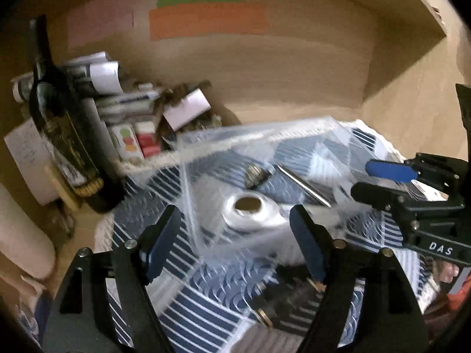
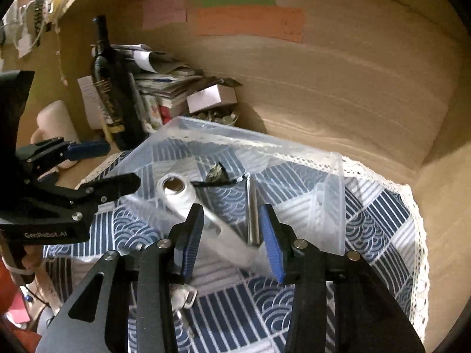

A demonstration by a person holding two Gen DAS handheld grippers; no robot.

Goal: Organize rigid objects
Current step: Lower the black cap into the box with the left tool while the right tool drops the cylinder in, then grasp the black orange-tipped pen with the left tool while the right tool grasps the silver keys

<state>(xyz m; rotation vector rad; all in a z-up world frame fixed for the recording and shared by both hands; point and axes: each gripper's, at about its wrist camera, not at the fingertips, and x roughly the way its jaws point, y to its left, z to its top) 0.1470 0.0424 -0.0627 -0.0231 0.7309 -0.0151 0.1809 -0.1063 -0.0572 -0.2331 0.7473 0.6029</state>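
Note:
A clear plastic box [image 1: 235, 144] [image 2: 323, 176] sits on a blue-and-white patterned cloth [image 1: 206, 309] [image 2: 382, 220]. Inside it lie a white roll [image 1: 250, 209] [image 2: 182, 194], a metal rod [image 1: 303, 185] [image 2: 251, 211] and a small dark metal piece [image 1: 254, 173] [image 2: 216, 173]. My left gripper [image 1: 235, 244] is open, just above the box's near side over the roll. My right gripper [image 2: 231, 238] is open, over the near wall of the box, its fingers on either side of the rod's end. Each gripper shows in the other's view, the right [image 1: 379, 181] and the left [image 2: 103, 164].
A dark wine bottle [image 1: 61, 129] [image 2: 114, 88] stands at the left beside a pile of papers and small boxes [image 1: 129, 108] [image 2: 164, 82]. A small glass jar [image 2: 182, 297] and a dark object with a brass end [image 1: 282, 306] lie on the cloth. Wooden walls [image 2: 353, 88] enclose the space.

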